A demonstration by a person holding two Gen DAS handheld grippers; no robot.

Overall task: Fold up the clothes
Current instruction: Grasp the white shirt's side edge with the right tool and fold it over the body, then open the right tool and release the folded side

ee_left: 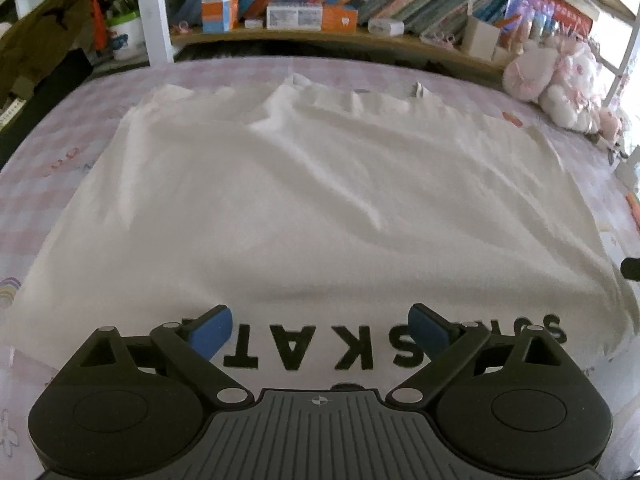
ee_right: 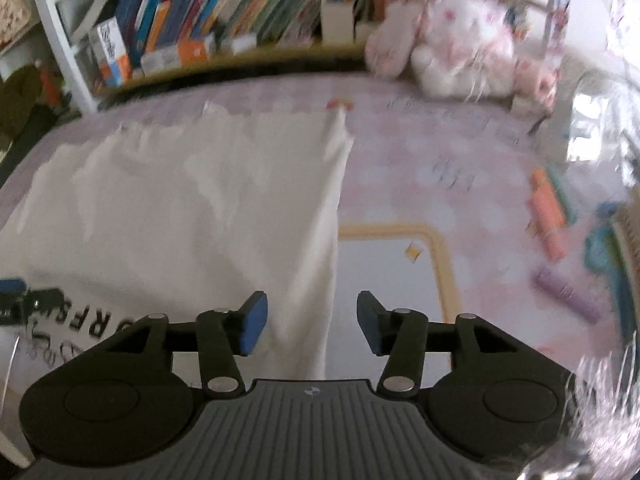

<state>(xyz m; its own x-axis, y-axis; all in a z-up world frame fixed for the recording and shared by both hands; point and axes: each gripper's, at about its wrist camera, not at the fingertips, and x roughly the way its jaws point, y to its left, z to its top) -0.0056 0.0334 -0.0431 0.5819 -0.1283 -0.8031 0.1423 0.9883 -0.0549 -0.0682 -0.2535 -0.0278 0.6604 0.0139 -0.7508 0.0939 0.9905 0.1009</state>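
Right wrist view: side edge to be taken for the fold

Right tongs [ee_right: 312,322] are held part open, empty, over the white T-shirt's [ee_right: 192,208] right edge. Left tongs [ee_left: 320,330] gape wide, empty, above the black lettering [ee_left: 320,348]. Both layers should be pinched together. The shirt is spread wrinkled on the pink bed [ee_right: 440,152], below the bookshelf [ee_left: 320,36].

The black printed lettering [ee_left: 320,346] on the white cotton garment [ee_left: 280,200] is partly hidden by the left tool [ee_left: 320,330]; the right-wrist view is motion-blurred towards three o'clock.
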